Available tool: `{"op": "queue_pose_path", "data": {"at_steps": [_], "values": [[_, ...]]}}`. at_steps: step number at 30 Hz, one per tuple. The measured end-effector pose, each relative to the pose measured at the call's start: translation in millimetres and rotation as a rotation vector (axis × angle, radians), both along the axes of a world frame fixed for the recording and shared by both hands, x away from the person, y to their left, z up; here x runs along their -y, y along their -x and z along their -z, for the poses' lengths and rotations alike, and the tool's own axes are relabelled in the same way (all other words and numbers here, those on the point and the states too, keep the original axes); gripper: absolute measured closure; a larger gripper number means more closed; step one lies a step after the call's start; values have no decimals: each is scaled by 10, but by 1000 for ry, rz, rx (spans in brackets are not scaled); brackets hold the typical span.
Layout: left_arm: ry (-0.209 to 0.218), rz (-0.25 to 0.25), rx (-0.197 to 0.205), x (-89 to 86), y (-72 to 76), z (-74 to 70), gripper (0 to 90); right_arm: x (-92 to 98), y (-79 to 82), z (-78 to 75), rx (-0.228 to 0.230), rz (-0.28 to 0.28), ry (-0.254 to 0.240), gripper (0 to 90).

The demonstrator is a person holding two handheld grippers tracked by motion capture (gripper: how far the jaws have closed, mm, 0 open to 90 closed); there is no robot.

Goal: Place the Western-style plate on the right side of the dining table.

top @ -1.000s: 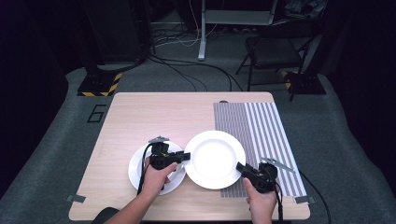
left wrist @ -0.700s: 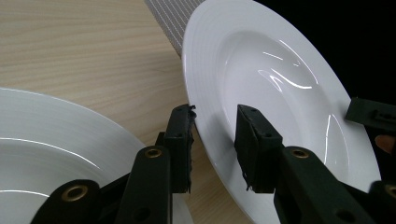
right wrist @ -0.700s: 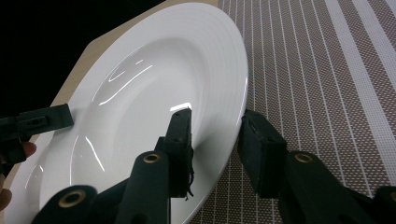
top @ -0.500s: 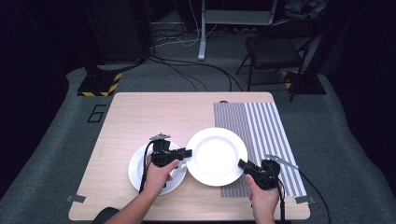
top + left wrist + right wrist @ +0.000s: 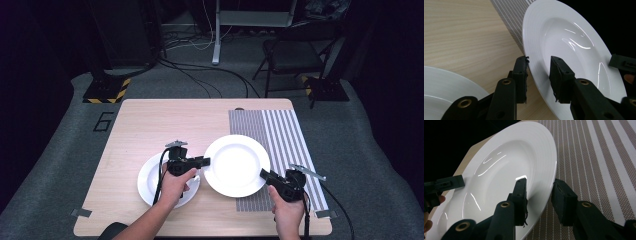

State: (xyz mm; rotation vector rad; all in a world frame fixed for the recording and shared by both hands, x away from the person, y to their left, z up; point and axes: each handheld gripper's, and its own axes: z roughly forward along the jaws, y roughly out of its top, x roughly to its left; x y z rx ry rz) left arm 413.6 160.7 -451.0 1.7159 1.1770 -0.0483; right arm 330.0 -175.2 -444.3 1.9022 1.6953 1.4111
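The wooden table carries a striped placemat along its right portion, as the high view shows. The large white plate sits between the two grippers, partly over the left edge of the placemat and partly over bare wood; in both gripper views it appears tilted, with its rim raised off the surface. A second white plate lies flat on the wood at the left, beneath the person's left hand, and its rim appears at the lower left of the left gripper view. The left gripper meets the left rim of the large plate; its jaws straddle that rim with one pad on each face, and a narrow gap remains visible at the upper pad, so a firm clamp cannot be confirmed. The right gripper, held by the right hand, meets the near right rim of the same plate; its jaws are closed on the rim, one pad over the inner face and one beneath.
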Motion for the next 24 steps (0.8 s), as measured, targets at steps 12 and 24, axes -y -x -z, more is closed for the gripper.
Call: {"op": "queue_pose_path", "data": {"at_steps": [12,24], "values": [[-10,36,-1,223,-31,16,676,192,71,15,-1,29,4,650],[-8,69,-1,477,-21,17,679,407,182,42,-6,67,10,650]]}}
